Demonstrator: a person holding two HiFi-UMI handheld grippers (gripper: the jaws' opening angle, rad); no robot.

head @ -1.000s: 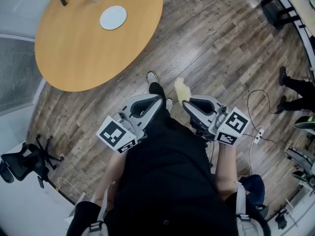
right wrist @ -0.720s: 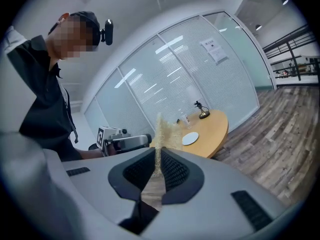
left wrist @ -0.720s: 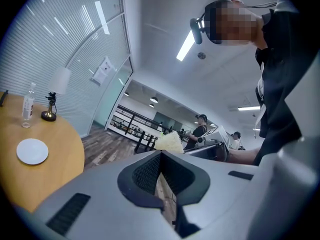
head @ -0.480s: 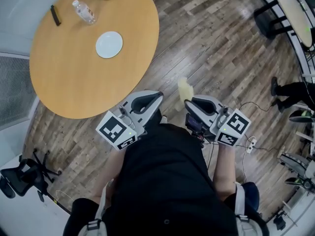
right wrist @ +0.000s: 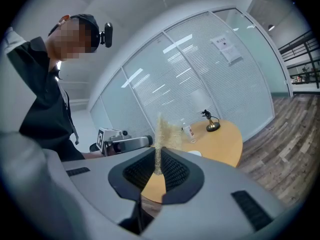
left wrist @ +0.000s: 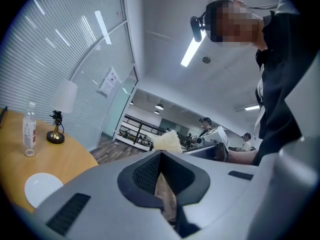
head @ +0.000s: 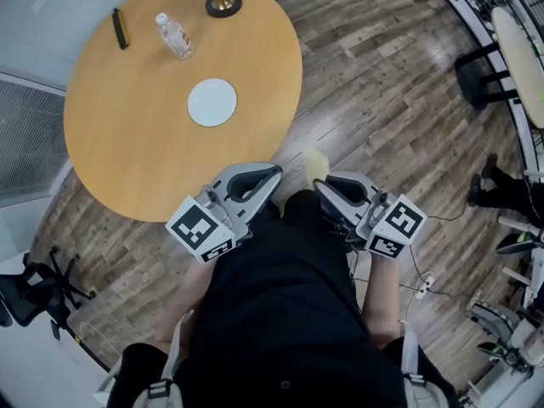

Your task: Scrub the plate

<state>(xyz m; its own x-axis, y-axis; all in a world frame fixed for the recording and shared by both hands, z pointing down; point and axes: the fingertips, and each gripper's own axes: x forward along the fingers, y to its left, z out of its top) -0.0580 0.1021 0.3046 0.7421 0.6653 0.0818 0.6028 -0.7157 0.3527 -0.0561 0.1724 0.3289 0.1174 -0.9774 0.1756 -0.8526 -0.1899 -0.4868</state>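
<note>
The plate (head: 212,102), lying loose at 11 o'clock, is likely skidding once the right gripper (head: 325,183) is pushing its clamped sponge (head: 315,161), with the left gripper (head: 270,175) closed on nothing.

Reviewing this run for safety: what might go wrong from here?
The plate lies loose on the table, so scrubbing may slide it; the left gripper is shut and empty. The right gripper pinches the sponge by one edge; it might slip. The upright bottle nearby could topple.
</note>
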